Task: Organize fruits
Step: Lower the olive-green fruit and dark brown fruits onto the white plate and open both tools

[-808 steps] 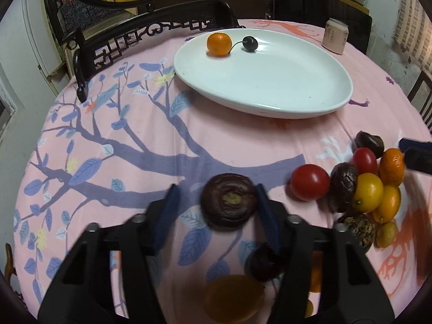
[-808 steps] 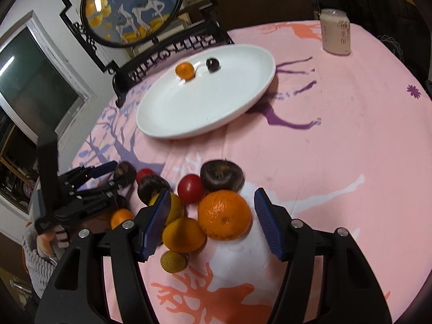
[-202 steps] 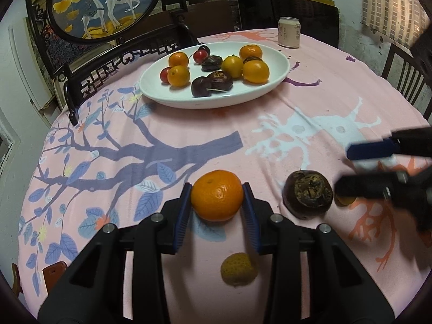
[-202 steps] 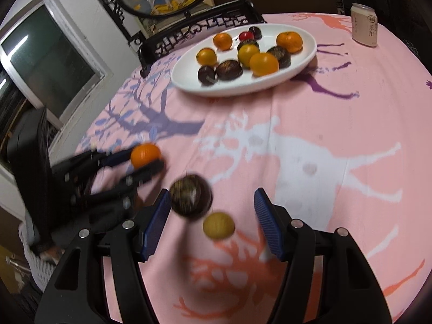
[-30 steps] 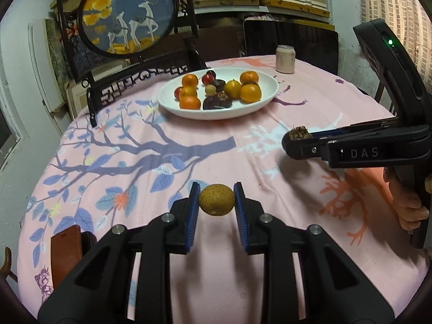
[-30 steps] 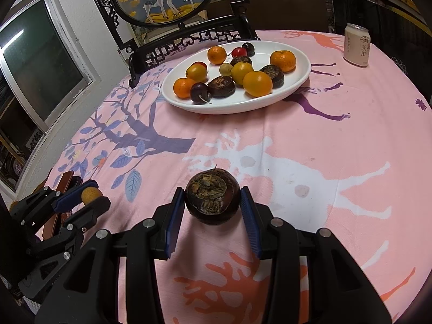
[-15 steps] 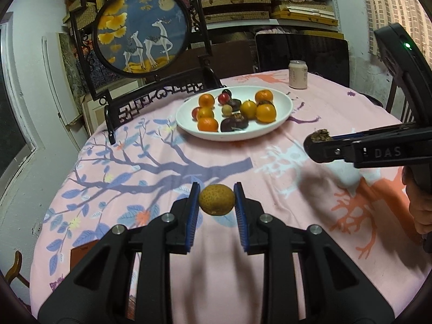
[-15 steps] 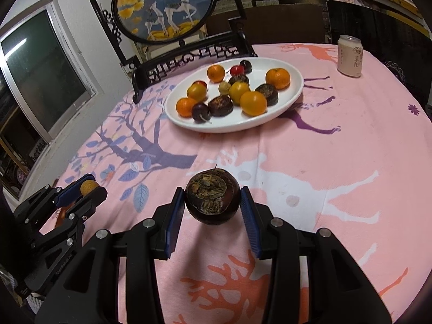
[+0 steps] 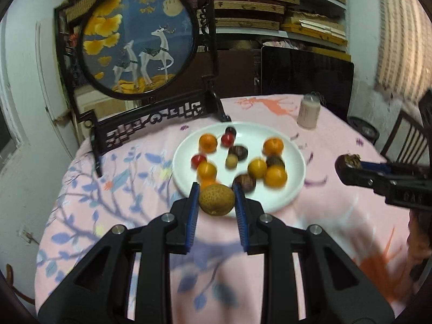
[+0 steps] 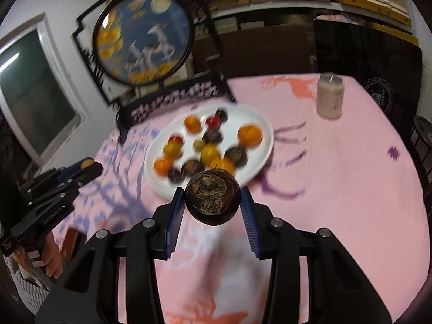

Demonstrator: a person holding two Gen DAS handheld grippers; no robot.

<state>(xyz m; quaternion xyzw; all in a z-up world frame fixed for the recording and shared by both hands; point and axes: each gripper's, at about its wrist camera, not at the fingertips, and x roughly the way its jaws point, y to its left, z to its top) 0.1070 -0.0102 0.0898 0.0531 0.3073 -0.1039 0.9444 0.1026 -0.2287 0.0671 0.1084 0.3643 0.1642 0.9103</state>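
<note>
Left wrist view, jaws pinching tan fruit [image 9: 216, 199], right wrist view, jaws pinching dark fruit [image 10: 212, 200].

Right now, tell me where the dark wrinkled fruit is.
The dark wrinkled fruit is clamped in the right claw, held in front of the white plate; the left wrist view shows it at far right.

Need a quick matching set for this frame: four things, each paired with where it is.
Things:
1. small tan fruit
2. dark brown fruit
3. can
4. red cherry tomato

Places:
A. standing on the tablecloth, beyond the plate
B. clamped in the right gripper
C. lying on the white plate
D. clamped in the left gripper

Pairs: 1-D, 2-B, 3-A, 4-C
</note>
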